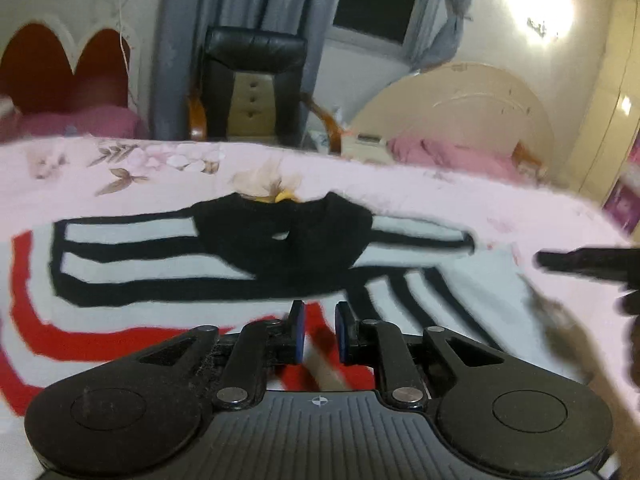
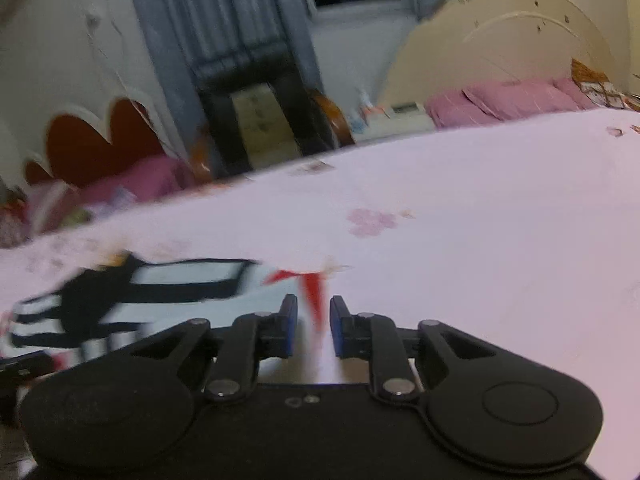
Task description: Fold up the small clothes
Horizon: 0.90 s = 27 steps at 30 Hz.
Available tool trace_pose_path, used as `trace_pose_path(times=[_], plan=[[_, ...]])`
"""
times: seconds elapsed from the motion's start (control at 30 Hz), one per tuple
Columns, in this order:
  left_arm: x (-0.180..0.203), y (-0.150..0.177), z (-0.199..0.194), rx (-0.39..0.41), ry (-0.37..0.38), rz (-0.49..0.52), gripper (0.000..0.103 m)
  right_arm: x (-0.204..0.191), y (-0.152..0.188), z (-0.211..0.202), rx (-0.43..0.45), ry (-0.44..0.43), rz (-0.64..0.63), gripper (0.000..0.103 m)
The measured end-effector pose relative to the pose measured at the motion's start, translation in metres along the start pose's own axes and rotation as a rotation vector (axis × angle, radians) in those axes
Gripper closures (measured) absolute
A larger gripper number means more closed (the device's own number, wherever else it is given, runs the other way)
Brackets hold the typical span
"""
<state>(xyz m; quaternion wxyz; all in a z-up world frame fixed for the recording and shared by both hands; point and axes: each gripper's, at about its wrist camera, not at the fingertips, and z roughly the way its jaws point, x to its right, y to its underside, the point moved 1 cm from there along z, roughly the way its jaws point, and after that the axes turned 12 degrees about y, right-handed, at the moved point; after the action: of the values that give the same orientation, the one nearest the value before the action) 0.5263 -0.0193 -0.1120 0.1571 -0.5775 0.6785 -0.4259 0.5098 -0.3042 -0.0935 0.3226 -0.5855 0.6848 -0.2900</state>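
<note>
A small sweater (image 1: 160,268) with black, white and red stripes lies flat on the pink bed cover (image 1: 460,200); its black collar (image 1: 280,236) faces away. My left gripper (image 1: 319,328) is open, with a narrow gap, low over the sweater's red-striped body, holding nothing. My right gripper (image 2: 313,322) is open with a narrow gap, over the sweater's right edge (image 2: 316,292), where a red stripe shows between the fingers; nothing is gripped. The right gripper's black body also shows at the right of the left wrist view (image 1: 592,264). The sweater shows blurred in the right wrist view (image 2: 140,292).
The bed cover (image 2: 480,240) stretches wide to the right of the sweater. Beyond the bed stand a black chair (image 1: 252,84), grey curtains (image 1: 224,8), a cream headboard (image 1: 460,108) with pink pillows (image 2: 512,100) and a red scalloped headboard (image 1: 60,68).
</note>
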Motion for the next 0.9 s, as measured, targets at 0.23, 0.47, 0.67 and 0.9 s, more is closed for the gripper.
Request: trace_pose_path(times=[0.23, 0.47, 0.67, 0.9], plan=[[-0.007, 0.005, -0.024, 0.03, -0.016, -0.042, 0.085, -0.033, 0.043, -0.036, -0.046, -0.006, -0.08, 0.082], [-0.109, 0.072, -0.169, 0.194, -0.18, -0.358, 0.023, -0.049, 0.066, -0.07, -0.087, -0.04, -0.02, 0.079], [-0.24, 0.158, -0.292, 0.383, -0.344, -0.791, 0.035, -0.067, 0.079, -0.083, -0.14, -0.068, 0.116, 0.078], [-0.319, 0.193, -0.329, 0.569, -0.275, -0.999, 0.048, -0.125, 0.084, -0.089, -0.147, -0.097, 0.086, 0.077]])
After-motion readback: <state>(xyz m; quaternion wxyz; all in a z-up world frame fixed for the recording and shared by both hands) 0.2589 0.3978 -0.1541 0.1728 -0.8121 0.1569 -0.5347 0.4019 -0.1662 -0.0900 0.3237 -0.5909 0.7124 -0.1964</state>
